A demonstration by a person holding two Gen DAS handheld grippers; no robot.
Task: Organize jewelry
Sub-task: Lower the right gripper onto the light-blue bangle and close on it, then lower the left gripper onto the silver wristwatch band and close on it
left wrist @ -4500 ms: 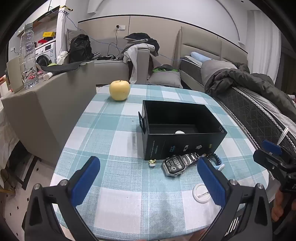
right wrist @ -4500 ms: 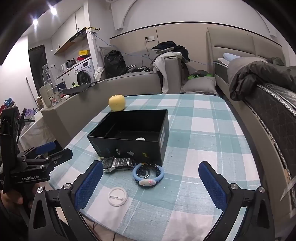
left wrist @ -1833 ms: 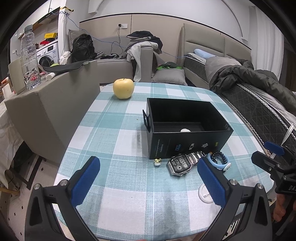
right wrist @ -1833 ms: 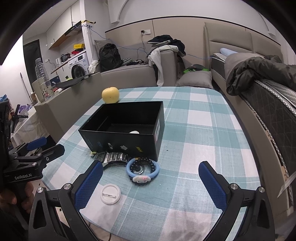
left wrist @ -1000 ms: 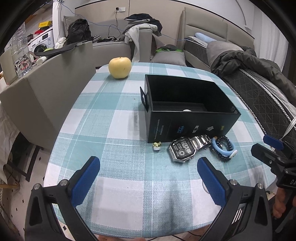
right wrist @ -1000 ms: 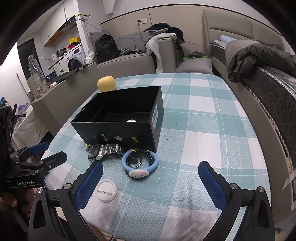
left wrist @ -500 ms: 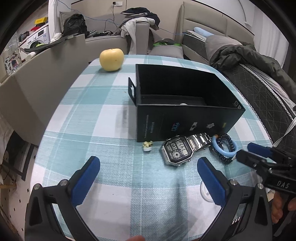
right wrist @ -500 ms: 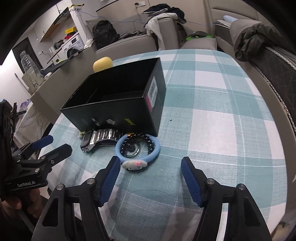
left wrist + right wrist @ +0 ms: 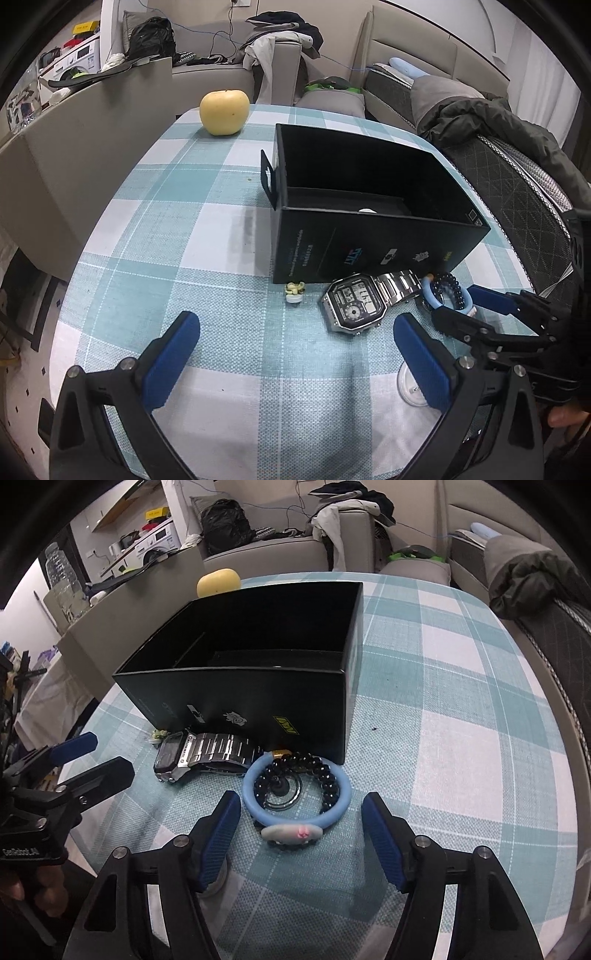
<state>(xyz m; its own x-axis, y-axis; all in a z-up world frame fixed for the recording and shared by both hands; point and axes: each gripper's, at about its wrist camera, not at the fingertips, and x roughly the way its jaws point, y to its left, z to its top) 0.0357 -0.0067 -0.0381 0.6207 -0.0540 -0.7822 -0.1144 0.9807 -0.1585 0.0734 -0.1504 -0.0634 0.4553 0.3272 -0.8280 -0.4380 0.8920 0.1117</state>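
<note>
An open black box (image 9: 373, 225) (image 9: 255, 672) stands on the checked tablecloth, with a small white item inside (image 9: 366, 210). In front of it lie a steel watch (image 9: 356, 301) (image 9: 207, 755), a light-blue bracelet (image 9: 295, 821) (image 9: 430, 297) ringing a black bead bracelet (image 9: 325, 771), and a tiny flower earring (image 9: 294, 289). A white round badge (image 9: 410, 384) lies nearer the edge. My left gripper (image 9: 295, 354) is open above the cloth just short of the earring and watch. My right gripper (image 9: 301, 827) is open, its fingers on either side of the blue bracelet, low over the cloth.
A yellow apple (image 9: 224, 112) sits at the table's far left corner. A grey sofa arm (image 9: 74, 155) borders the table on the left, and a bed with a dark jacket (image 9: 517, 129) on the right.
Both grippers have moved forward and down toward the jewelry. My right gripper has narrowed and now straddles the blue bracelet.
</note>
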